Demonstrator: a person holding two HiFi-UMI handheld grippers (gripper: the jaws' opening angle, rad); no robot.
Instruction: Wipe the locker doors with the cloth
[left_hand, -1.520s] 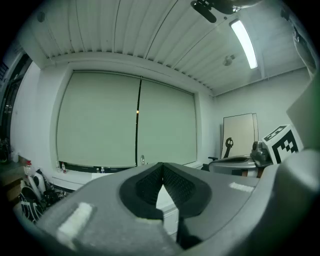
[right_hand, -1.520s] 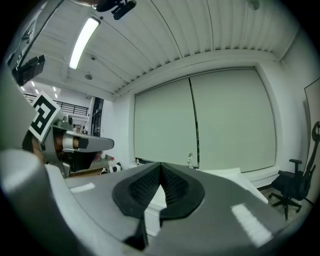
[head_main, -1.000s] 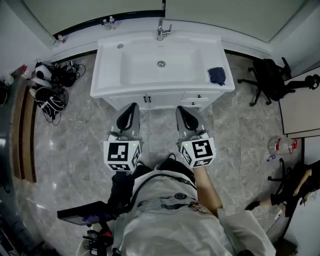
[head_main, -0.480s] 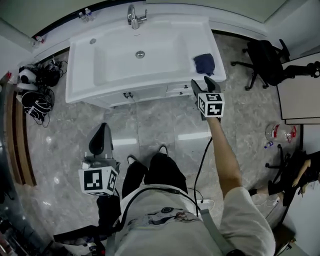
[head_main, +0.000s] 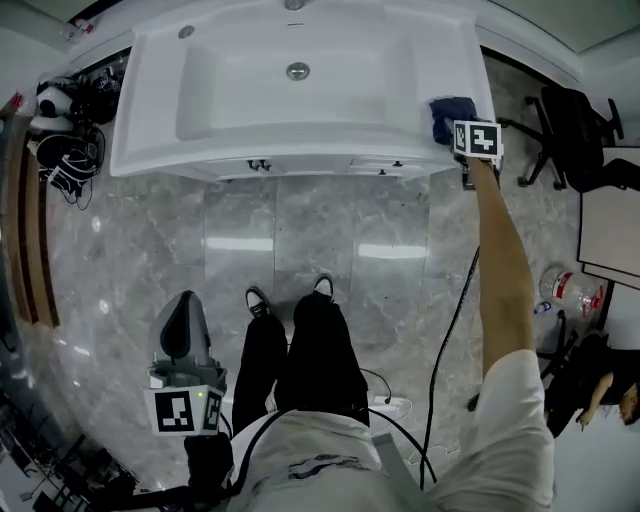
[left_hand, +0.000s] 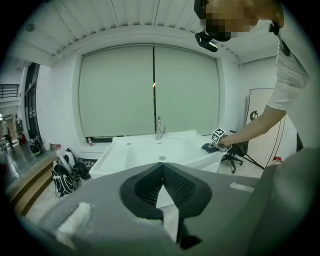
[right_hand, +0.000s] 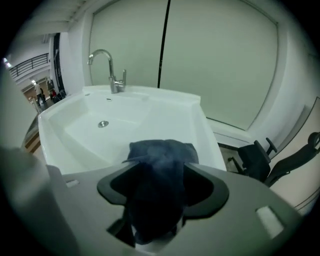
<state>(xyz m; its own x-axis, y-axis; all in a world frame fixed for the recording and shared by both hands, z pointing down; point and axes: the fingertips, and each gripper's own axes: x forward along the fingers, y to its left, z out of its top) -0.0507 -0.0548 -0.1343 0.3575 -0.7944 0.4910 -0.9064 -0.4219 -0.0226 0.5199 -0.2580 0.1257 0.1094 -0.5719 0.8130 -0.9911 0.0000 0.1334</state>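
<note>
My right tongs (head_main: 455, 128) reach over the right end of the white basin bench (head_main: 150, 120). Their jaws have just been opening and stand wide, with the dark blue cloth (head_main: 447, 112) lying between them on the bench rim, not pinched. My left tongs (head_main: 183, 305) hang low beside my left leg above the grey marble floor (head_main: 130, 260), jaws pressed together and empty.
</note>
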